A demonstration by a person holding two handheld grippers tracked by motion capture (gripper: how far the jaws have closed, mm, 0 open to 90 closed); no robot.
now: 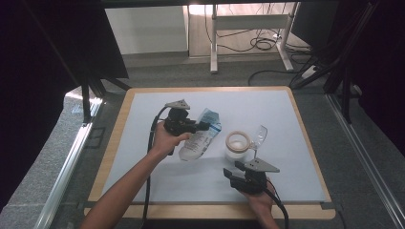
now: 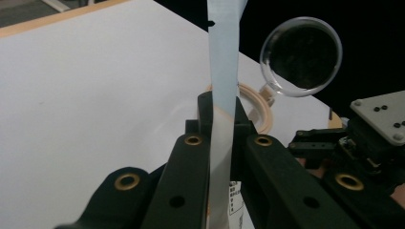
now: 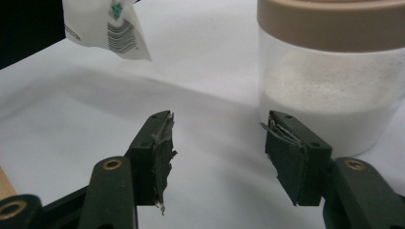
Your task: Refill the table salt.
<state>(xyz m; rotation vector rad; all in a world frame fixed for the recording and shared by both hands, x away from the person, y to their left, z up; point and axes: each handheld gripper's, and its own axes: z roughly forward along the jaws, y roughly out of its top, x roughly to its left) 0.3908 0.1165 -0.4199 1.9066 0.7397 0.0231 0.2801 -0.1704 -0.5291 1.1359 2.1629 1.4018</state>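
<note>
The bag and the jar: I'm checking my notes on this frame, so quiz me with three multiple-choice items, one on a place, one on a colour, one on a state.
1. Where is the jar?
A. near the middle of the table
B. on the floor
C. held in the air

2. What colour is the jar's rim?
A. red
B. tan
C. black

3. How are the right tongs?
A. shut on the bag
B. shut on the jar
C. open, holding nothing

Answers: 1 A, it stands on the white table beside the bag. 2 B, the band at its top is tan. 3 C, bare table shows between their pads; the left tongs hold the bag.
</note>
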